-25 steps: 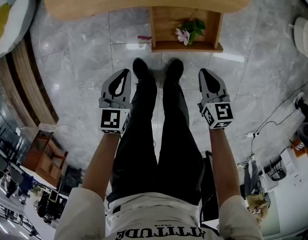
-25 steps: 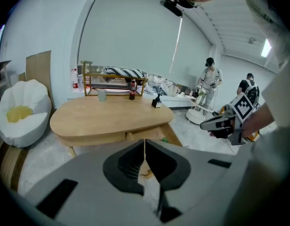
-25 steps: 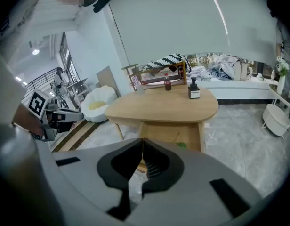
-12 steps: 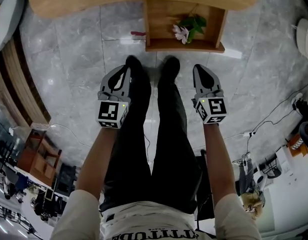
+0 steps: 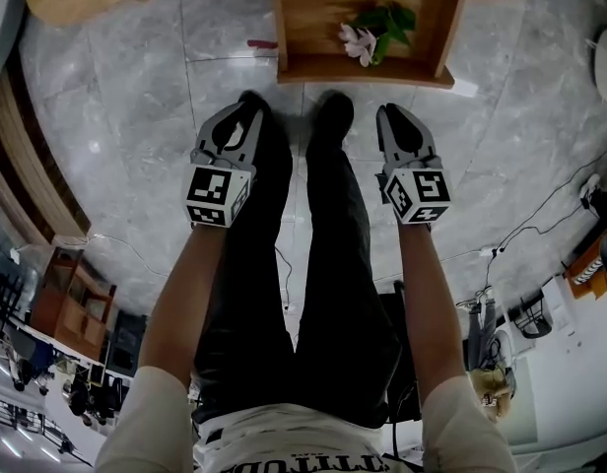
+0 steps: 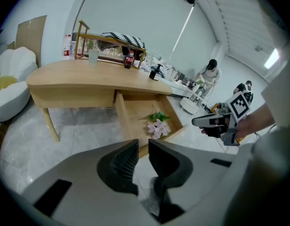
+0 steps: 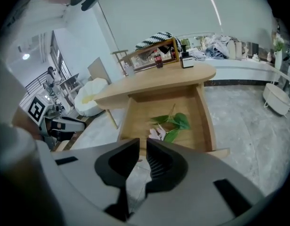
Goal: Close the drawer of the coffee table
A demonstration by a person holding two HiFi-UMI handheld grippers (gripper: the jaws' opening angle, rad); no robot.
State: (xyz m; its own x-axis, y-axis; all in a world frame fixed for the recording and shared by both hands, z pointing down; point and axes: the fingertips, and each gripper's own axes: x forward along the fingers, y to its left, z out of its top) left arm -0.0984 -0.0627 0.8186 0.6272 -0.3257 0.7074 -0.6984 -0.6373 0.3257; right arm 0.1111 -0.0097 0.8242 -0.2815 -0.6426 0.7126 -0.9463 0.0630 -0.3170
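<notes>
On the grey marble floor (image 5: 116,106) a curved wooden surface (image 6: 88,76) is set. The drawer (image 5: 323,71) is drawn well out from under the front edge of the surface, and its front panel is turned toward the person. No part of the closing is judged to be done: the drawer is not yet touched, and the whole inward push is left. The left gripper (image 6: 143,147) is held short of the drawer front, toward its left corner. Its jaws have just been opening and are parted by a narrow gap, with nothing between them. The right gripper (image 7: 142,147) is held likewise toward the right corner, its jaws also just opening, narrowly parted and empty. A flower sprig (image 5: 368,39) is seen lying inside the drawer.
</notes>
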